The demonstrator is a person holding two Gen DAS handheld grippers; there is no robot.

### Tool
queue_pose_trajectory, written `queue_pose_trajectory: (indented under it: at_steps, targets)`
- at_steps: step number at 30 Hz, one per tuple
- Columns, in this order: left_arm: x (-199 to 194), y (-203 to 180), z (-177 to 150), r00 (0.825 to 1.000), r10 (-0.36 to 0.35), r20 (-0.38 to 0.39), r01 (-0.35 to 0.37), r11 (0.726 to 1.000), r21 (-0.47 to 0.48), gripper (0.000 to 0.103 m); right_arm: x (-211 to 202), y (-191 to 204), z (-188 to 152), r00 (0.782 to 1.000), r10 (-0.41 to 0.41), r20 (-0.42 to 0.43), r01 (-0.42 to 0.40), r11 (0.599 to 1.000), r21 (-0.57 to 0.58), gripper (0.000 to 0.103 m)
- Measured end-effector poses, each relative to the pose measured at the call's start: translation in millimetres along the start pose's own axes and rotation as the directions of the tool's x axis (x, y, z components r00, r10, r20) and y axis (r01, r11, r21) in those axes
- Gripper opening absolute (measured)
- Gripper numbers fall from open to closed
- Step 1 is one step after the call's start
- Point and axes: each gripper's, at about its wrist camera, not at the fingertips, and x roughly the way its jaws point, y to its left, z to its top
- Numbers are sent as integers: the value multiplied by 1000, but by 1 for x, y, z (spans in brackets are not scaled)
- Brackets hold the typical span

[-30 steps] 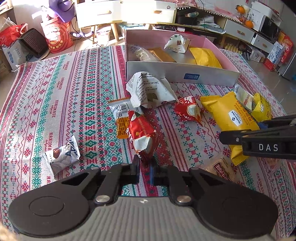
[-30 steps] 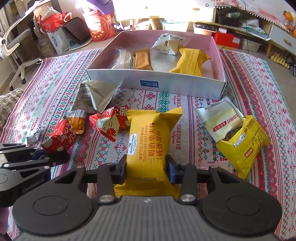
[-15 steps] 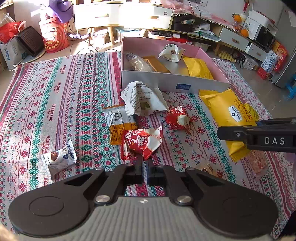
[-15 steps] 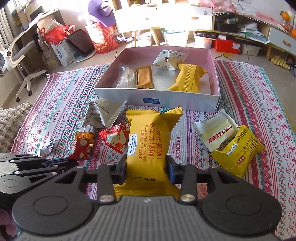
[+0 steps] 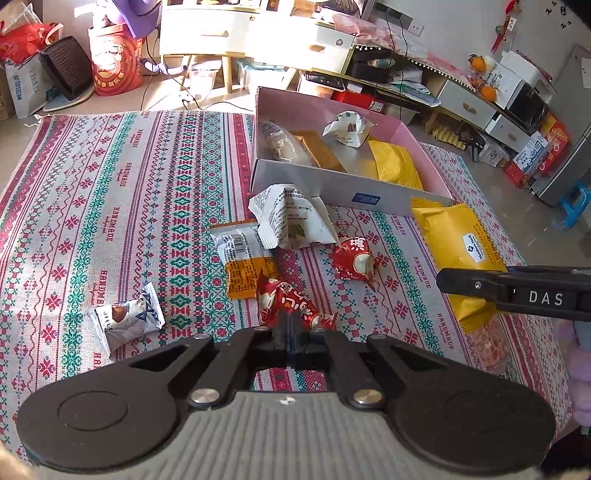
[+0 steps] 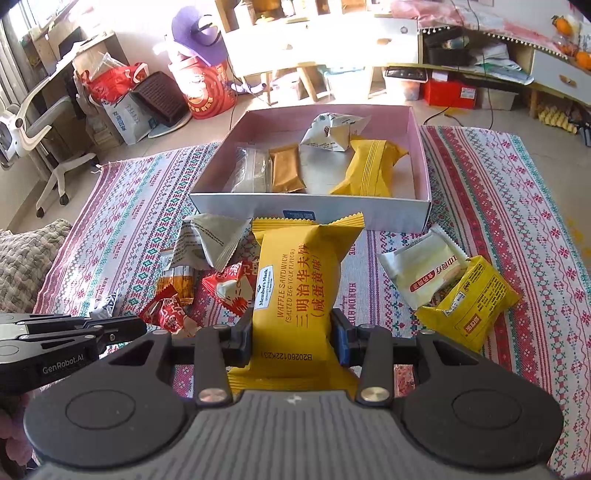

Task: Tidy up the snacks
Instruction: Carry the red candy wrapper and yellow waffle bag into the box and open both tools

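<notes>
A patterned red, green and white cloth (image 5: 110,206) woven with the word HANDMADE covers the floor. Beyond its far edge stands a red round container (image 5: 117,68) with a purple hat (image 6: 201,35) on top, and beside it a dark brown ribbed basket (image 5: 64,68) and a white printed bag (image 5: 27,86). A white drawer cabinet (image 5: 255,38) on wooden legs stands behind. To the right runs a low white sideboard (image 5: 469,105) carrying oranges (image 5: 484,79). A white swivel chair (image 6: 40,122) stands at the left, a grey knitted cushion (image 6: 26,258) nearer. A blue stool (image 5: 576,201) sits far right.
</notes>
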Motion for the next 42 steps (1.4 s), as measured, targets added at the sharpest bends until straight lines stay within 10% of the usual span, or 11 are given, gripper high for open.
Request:
queue_pose_trajectory:
  at_steps: [4, 9, 14, 23, 42]
  targets:
    - [5, -1, 1, 1000, -4, -17, 4, 1000, -6, 3, -2, 0, 0, 1000, 5, 3, -5, 1000, -4, 38]
    - [22, 4, 4, 999, 37, -29, -39, 996, -79, 43, 4, 1, 0, 1000, 2, -15, -2, 1000, -7, 38]
    - [34, -2, 10, 996, 83, -33, -86, 991, -99, 58, 6, 3, -1, 1000, 0, -23, 0, 1000, -15, 38]
    - [43, -3, 4, 987, 144, -78, -150, 985, -84, 41, 10, 0, -4, 999, -13, -43, 12, 1000, -14, 38]
    - [-5, -8, 35, 999, 23, 35, -21, 996, -81, 37, -4, -8, 34, 999, -11, 37, 11, 1000, 4, 38]
